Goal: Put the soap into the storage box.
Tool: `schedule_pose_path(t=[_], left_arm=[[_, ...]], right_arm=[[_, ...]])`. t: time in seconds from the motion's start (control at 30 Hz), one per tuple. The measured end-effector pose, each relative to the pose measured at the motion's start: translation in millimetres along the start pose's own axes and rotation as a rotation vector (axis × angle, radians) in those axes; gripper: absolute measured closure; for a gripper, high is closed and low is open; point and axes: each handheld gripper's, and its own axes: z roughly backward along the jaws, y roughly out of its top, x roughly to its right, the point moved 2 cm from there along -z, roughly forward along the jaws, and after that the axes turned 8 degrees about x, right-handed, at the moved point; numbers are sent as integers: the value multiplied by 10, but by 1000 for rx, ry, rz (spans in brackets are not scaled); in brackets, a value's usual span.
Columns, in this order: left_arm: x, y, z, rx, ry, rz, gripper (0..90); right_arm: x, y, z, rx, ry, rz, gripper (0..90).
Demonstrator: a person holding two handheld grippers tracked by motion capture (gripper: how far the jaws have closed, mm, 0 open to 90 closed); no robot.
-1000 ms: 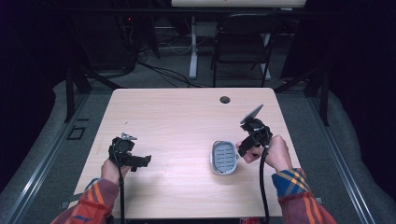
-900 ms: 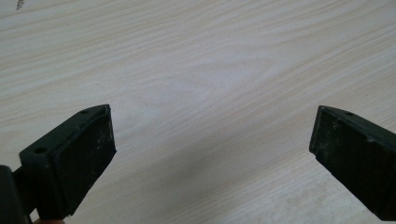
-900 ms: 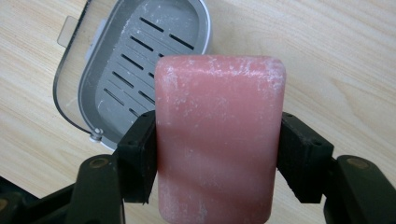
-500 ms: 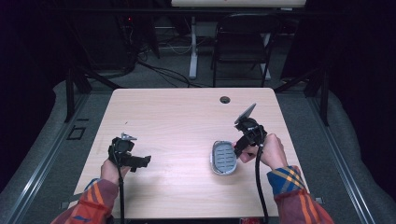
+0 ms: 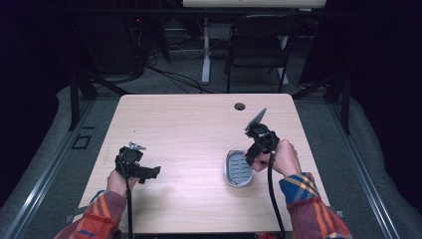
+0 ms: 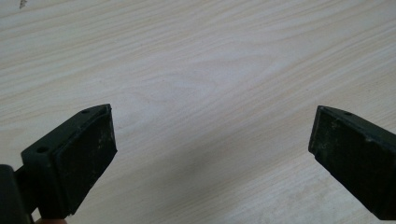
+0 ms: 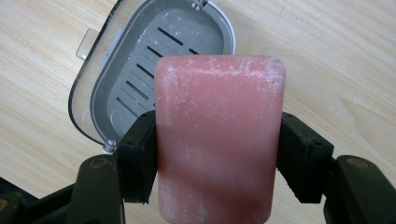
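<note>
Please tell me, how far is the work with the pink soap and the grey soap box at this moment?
Done: the soap box lies open on the table, its slotted tray bare. In hand: the right gripper is clamped on the pink soap bar, held just beside and above the box. Left, probably: lowering the bar into the tray, releasing it, perhaps closing the lid. The left gripper is open over bare wood.

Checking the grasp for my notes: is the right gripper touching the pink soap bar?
Touching. In the right gripper view, the right gripper has both jaws pressed against the sides of the soap bar, holding it above the open soap dish.
</note>
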Motion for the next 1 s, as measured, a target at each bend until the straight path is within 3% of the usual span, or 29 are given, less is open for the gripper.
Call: schedule_pose_path(t=[0.4, 0.47, 0.5, 0.6, 1.0], left_arm=[[4, -5, -8, -6, -12, -2, 6], [4, -6, -7, -5, -12, -3, 6], [5, -6, 0, -1, -12, -1, 6], [1, -6, -3, -4, -13, -5, 7], [11, -8, -16, -11, -14, -13, 6]], right_arm=[[-89, 94, -47, -36, -17, 32, 370], [-101, 96, -68, -22, -15, 21, 370], [-106, 119, -70, -56, -21, 44, 370], [-128, 137, -100, -67, -19, 47, 370], [-169, 168, -139, -71, -16, 49, 370]])
